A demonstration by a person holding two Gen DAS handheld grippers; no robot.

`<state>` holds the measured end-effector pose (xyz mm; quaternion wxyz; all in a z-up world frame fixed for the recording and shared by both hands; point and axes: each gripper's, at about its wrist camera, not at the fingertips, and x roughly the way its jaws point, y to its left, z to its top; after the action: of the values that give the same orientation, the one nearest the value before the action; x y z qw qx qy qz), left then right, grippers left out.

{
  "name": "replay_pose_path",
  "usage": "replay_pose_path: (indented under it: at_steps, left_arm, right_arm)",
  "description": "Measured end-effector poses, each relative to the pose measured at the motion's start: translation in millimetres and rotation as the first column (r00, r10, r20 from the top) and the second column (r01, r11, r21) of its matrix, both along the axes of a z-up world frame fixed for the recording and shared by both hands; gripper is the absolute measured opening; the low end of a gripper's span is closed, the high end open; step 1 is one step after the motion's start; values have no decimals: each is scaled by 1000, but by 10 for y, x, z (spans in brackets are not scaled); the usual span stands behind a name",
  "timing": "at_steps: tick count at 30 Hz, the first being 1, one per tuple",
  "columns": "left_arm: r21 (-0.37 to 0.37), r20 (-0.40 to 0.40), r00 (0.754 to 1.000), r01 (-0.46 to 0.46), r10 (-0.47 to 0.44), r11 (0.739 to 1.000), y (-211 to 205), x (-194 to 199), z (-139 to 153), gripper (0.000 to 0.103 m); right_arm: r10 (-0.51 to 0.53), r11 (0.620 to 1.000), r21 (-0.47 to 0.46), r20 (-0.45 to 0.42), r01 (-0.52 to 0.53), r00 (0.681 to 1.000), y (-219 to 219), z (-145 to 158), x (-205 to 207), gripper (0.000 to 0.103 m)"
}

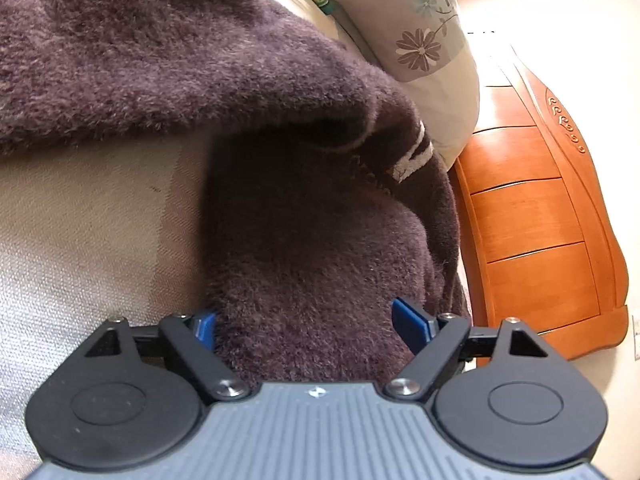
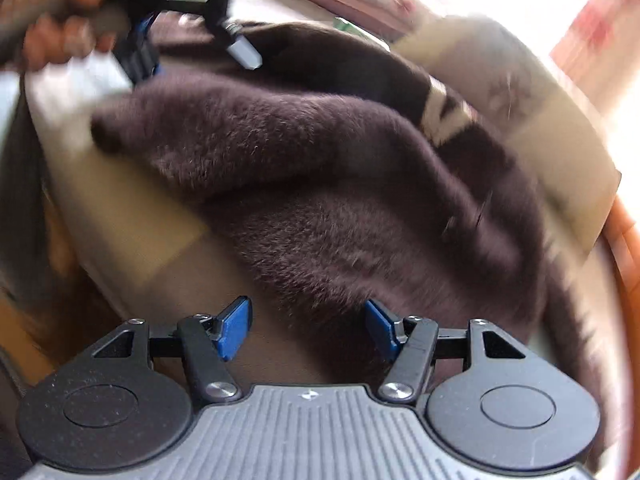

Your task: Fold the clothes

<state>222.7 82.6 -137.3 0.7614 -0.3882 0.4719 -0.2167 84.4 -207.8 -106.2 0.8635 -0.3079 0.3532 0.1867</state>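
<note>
The dark purple-brown fuzzy knit garment [image 1: 304, 216] lies on a beige woven bed cover [image 1: 80, 232], with 1 thick layer turned over another so that a rolled fold edge [image 2: 256, 136] crosses the right wrist view. A white woven label [image 1: 416, 156] shows at an inner edge.

Left gripper [image 1: 308, 328]: blue pads spread wide, fabric lying between them but not pinched. Right gripper [image 2: 306, 328]: likewise parted, holding nothing, positioned just over the garment's near edge; that view is motion-blurred. A hand [image 2: 60, 28] with the other tool appears at upper left of that view.

Judgement: folding is partway; the garment is doubled but lumpy, not a flat finished stack. Whether the tools are arriving to take hold or have let go cannot be settled. Any further fold calls for pinching both layers at an edge, since the thick pile may slip.

A floral-print pillow [image 1: 424, 40] and an orange wooden drawer cabinet [image 1: 536, 232] stand beside the bed.
</note>
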Motion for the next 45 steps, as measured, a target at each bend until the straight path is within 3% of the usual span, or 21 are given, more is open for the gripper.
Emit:
replay_pose_path:
  at_steps: [2, 4, 7, 9, 10, 11, 13, 16, 21, 26, 29, 32, 34, 39, 42, 45]
  left_arm:
    - [9, -9, 1000, -15, 15, 1000, -12, 5, -7, 73]
    - [16, -25, 999, -35, 35, 999, 15, -9, -23, 60]
    - [-15, -46, 997, -62, 62, 998, 82, -22, -83, 54]
    - [-6, -63, 995, -72, 71, 997, 104, -20, -94, 42]
    - [10, -74, 994, -75, 75, 997, 106, -17, -90, 35]
    - [23, -90, 993, -78, 80, 997, 113, -15, -86, 31]
    - [45, -119, 989, -87, 92, 995, 118, -11, -68, 23]
    - [90, -97, 990, -90, 98, 992, 83, -58, 53, 12]
    - [119, -25, 996, -82, 86, 989, 98, -188, 363, 10]
    - [153, 45, 997, -66, 59, 986, 153, -341, 678, 10]
    - [250, 69, 996, -70, 55, 966, 152, -416, 782, 10]
    - [376, 92, 995, -73, 41, 924, 170, -507, 871, 9]
    - [411, 102, 995, -63, 23, 909, 170, -543, 916, 10]
    - [440, 123, 991, 0, -60, 898, -26, -481, 954, 10]
    - [484, 122, 982, 67, -142, 873, -345, -392, 884, 15]
    - [549, 133, 966, 113, -220, 828, -629, -406, 808, 23]
  right_arm:
    - [21, 997, -77, 64, -16, 998, 65, -27, -38, 68]
    - [39, 989, -149, 108, -22, 993, 107, -65, -46, 68]
    - [77, 977, -208, 144, -46, 987, 132, -114, -36, 66]
    - [110, 974, -213, 138, -79, 984, 173, -126, 2, 49]
    - [119, 973, -211, 130, -90, 984, 204, -115, 29, 18]
    - [109, 975, -207, 131, -80, 985, 208, -91, 64, 10]
    - [91, 982, -179, 138, -66, 986, 182, 2, 109, 10]
    - [67, 989, -139, 187, -41, 980, 86, 209, 110, 10]
    - [16, 999, -48, 190, -7, 982, -264, 606, 100, 10]
    - [73, 996, -67, 105, -66, 992, -348, 597, -55, 17]
    - [79, 996, -53, 60, -76, 995, -377, 547, -102, 28]
    - [58, 998, 11, 21, -58, 998, -469, 559, -163, 33]
    - [27, 995, 101, -3, -26, 1000, -606, 649, -203, 38]
    - [-66, 930, 359, -44, 77, 997, -1065, 916, -177, 46]
    - [-212, 910, 355, -46, 215, 976, -1272, 874, -68, 47]
    - [-324, 846, 398, -146, 356, 935, -1581, 686, 111, 55]
